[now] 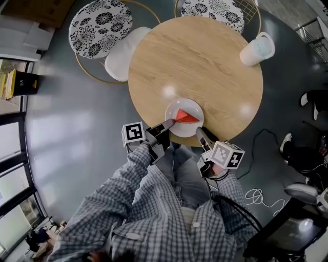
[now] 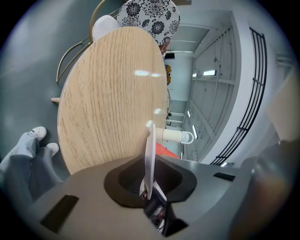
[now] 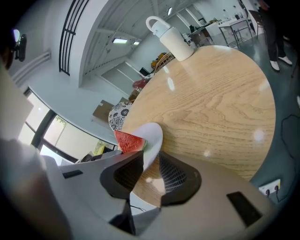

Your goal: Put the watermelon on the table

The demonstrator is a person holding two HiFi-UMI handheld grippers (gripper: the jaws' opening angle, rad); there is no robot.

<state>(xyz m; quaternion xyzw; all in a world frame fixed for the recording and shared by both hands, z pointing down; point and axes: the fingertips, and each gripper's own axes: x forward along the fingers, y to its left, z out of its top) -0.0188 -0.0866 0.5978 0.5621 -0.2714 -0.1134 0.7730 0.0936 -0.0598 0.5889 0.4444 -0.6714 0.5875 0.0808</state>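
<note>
A red watermelon wedge (image 1: pixel 186 117) lies on a small white plate (image 1: pixel 180 129) over the near edge of the round wooden table (image 1: pixel 195 66). My left gripper (image 1: pixel 170 123) is shut on the plate's left rim. In the left gripper view the plate (image 2: pixel 149 154) stands edge-on between the jaws, with the wedge (image 2: pixel 165 150) behind it. My right gripper (image 1: pixel 199 131) grips the rim on the near right. The right gripper view shows the plate (image 3: pixel 152 136) running into the jaw gap (image 3: pixel 150 166) and the wedge (image 3: pixel 129 140) at its far side. Whether the plate rests on the wood I cannot tell.
A white mug (image 1: pixel 257 49) stands at the table's far right. Two flower-patterned chairs (image 1: pixel 100 21) (image 1: pixel 212 7) and a white cushion (image 1: pixel 120 59) stand behind the table. Cables (image 1: pixel 256 197) lie on the grey floor at the right.
</note>
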